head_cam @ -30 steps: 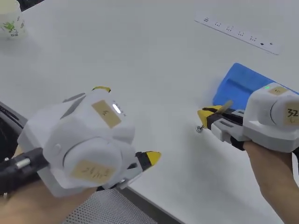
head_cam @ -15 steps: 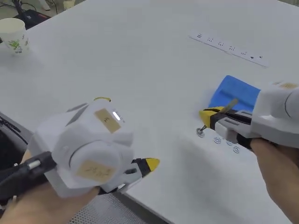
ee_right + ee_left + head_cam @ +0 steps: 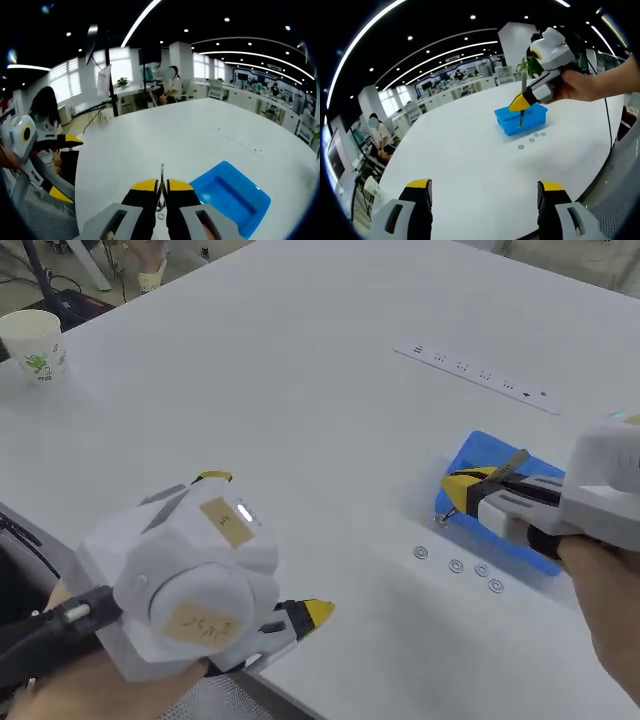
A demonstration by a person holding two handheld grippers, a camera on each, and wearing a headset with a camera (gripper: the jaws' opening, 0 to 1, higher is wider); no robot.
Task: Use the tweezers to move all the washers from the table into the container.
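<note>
Four small flat metal washers lie in a loose row on the white tabletop, just beside the near long side of the one blue rectangular plastic container. In the right gripper view the container's inside looks plain blue.

There are two grippers. The right gripper has its yellow-tipped jaws pressed together on a single pair of slim metal tweezers. The tweezers slant down to the container's near left corner, above the row of washers and apart from it. Their tips are too small to tell whether they carry a washer. In the head view the right gripper's white body covers the container's right end.

The left gripper hovers over the near table edge, well apart from the washers, its jaws spread wide and empty.

One white power strip lies beyond the container. One paper cup with a green print stands at the far left.
</note>
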